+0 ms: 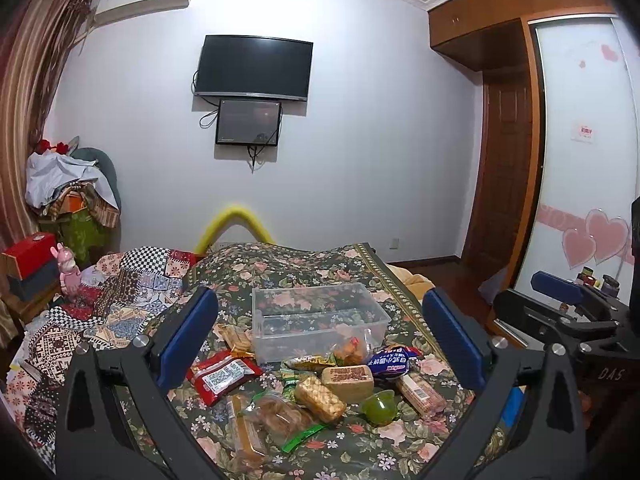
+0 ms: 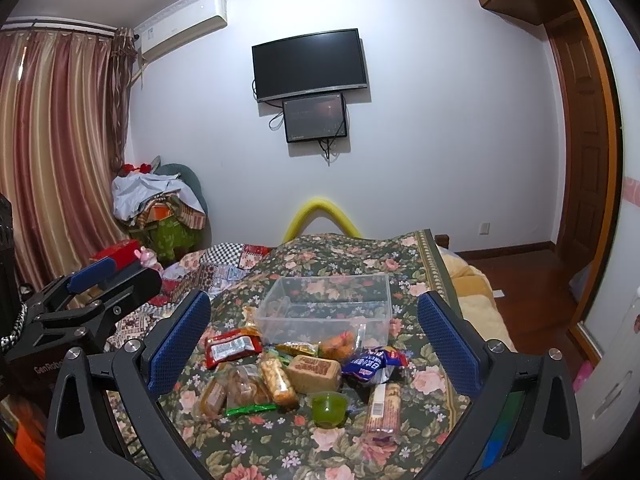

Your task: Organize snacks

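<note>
A clear plastic bin [image 1: 378, 306] [image 2: 382, 308] stands empty on the floral bedspread. In front of it lies a pile of snacks: a red packet [image 1: 222, 376] [image 2: 232, 347], a brown wafer block [image 1: 348, 378] [image 2: 314, 373], a blue packet [image 1: 388, 364] [image 2: 372, 366], a green jelly cup [image 1: 379, 407] [image 2: 329, 408], a biscuit pack [image 1: 320, 398] [image 2: 278, 384] and a barcode bar [image 1: 420, 394] [image 2: 384, 408]. My left gripper [image 1: 320, 332] is open and empty, held above the pile. My right gripper [image 2: 314, 328] is open and empty too, beside it.
The floral bedspread [image 1: 320, 264] [image 2: 360, 248] covers the bed; a patchwork quilt [image 1: 132, 284] lies at the left. Clutter and a red box [image 1: 30, 254] stand by the curtain. The bed's right edge [image 2: 440, 264] drops to a wooden floor.
</note>
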